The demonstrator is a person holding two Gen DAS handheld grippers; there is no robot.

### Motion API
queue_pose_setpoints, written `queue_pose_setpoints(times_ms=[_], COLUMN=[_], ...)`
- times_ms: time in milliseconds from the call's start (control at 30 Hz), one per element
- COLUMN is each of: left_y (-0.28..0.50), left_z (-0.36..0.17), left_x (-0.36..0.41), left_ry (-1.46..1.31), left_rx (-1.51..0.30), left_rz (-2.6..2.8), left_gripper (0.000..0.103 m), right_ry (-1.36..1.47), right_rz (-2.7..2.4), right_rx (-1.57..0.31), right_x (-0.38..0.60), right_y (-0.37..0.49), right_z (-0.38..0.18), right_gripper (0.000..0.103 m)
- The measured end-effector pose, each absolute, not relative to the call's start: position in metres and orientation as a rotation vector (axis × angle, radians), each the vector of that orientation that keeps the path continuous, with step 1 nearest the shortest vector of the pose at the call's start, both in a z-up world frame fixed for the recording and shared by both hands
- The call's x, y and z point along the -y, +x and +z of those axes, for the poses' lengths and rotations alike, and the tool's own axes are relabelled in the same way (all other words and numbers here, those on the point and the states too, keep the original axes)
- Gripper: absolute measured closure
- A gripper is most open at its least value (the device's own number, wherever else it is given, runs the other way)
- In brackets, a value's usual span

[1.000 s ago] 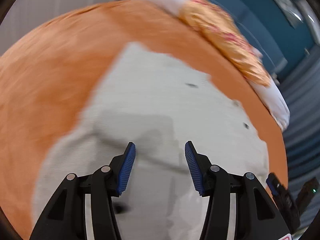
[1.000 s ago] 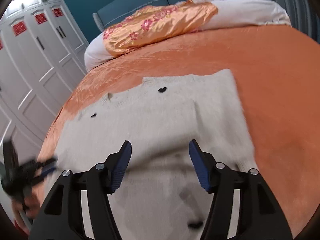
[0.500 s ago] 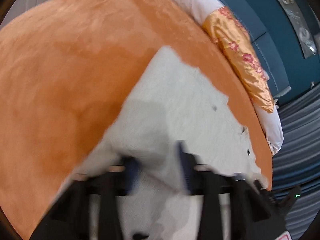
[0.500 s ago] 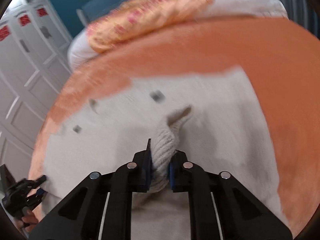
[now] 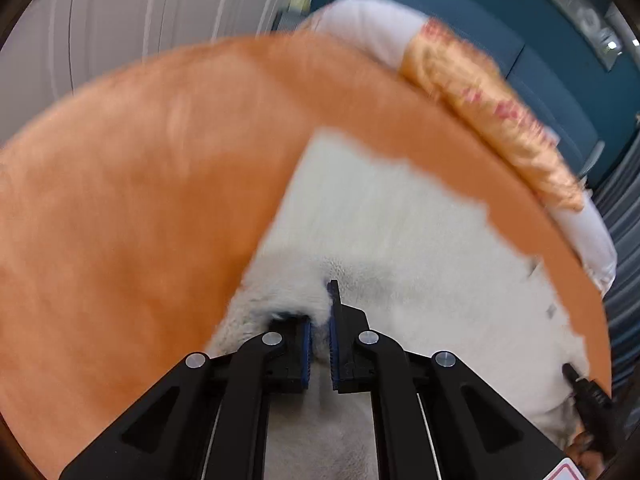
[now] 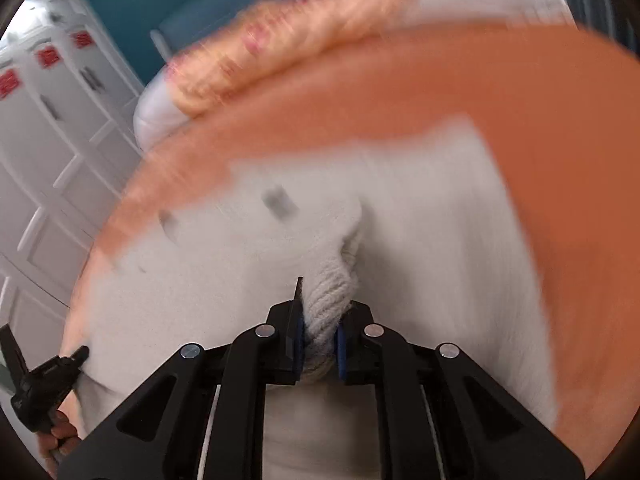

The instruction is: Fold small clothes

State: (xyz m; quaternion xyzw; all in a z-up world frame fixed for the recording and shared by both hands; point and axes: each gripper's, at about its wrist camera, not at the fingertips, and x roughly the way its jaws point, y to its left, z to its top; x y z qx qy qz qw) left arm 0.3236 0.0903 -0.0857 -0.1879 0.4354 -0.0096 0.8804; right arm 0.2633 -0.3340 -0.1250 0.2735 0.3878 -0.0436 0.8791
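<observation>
— Looking at both views, what is different from one second ago?

— Both grippers were wide open above the sweater then. Now the left gripper (image 5: 319, 330) is closed narrow on a pinch of the sweater (image 5: 400, 232), low in the centre of its frame. The right gripper (image 6: 319, 330) also holds a thick bunch of the knit between its pads.

— Where is the sweater?

— It lies on the orange bed (image 5: 140, 200), mostly flat, filling the lower middle of each frame. Pillows (image 6: 280, 44) are at the top, well apart from it.

— What does this mean for the task?

— I think the grasp step is done. Both near points are held, so the fold can begin, probably by lifting this edge toward the far edge. The background is blurred, so finer details I cannot tell.
</observation>
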Motion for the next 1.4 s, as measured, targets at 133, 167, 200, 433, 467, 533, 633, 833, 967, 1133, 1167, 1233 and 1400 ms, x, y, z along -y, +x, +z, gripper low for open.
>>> queue_pose_setpoints(times_ms=[133,167,200,433,467,533,633,833,967,1133,1167,1233,1400], left_y=[0.319,0.32,0.32,0.317,0.316,0.315,0.313,0.303,0.301,0.298,0.297,0.296,0.295], left_z=[-0.085,-0.086,-0.085,-0.082,-0.081,-0.079,-0.078,-0.089,-0.091,-0.094,-0.094,-0.095,-0.097], left_x=[-0.088,-0.091,-0.094,-0.116,-0.117,-0.116,-0.112,-0.112,-0.108,-0.104,-0.103,-0.102,-0.103], left_ry=[-0.343,-0.357,-0.377,-0.489,-0.489,-0.464,-0.428,-0.409,-0.375,-0.349,-0.34,-0.329,-0.342], left_rx=[-0.884,-0.892,-0.897,-0.957,-0.955,-0.949,-0.948,-0.95,-0.933,-0.903,-0.896,-0.89,-0.875], left_rz=[-0.022,-0.032,-0.044,-0.119,-0.122,-0.113,-0.108,-0.098,-0.095,-0.085,-0.082,-0.08,-0.089], left_gripper=[0.092,0.089,0.089,0.084,0.089,0.094,0.095,0.094,0.093,0.091,0.091,0.091,0.091], right_ry=[0.622,0.616,0.621,0.579,0.567,0.584,0.558,0.607,0.563,0.443,0.401,0.315,0.167], right_rz=[-0.082,-0.085,-0.084,-0.077,-0.077,-0.069,-0.061,-0.128,-0.206,-0.091,-0.016,0.12,0.315], right_rx=[-0.766,-0.766,-0.766,-0.829,-0.822,-0.74,-0.615,-0.803,-0.77,-0.671,-0.687,-0.711,-0.781], right_x=[0.34,0.339,0.34,0.322,0.32,0.319,0.317,0.331,0.326,0.285,0.266,0.224,0.139], right_y=[0.25,0.246,0.243,0.238,0.236,0.226,0.207,0.209,0.204,0.213,0.228,0.264,0.345], right_z=[-0.109,-0.107,-0.105,-0.107,-0.104,-0.089,-0.062,-0.123,-0.094,-0.05,-0.044,-0.037,-0.049], right_gripper=[0.081,0.072,0.065,0.082,0.095,0.096,0.097,0.097,0.093,0.093,0.093,0.091,0.068])
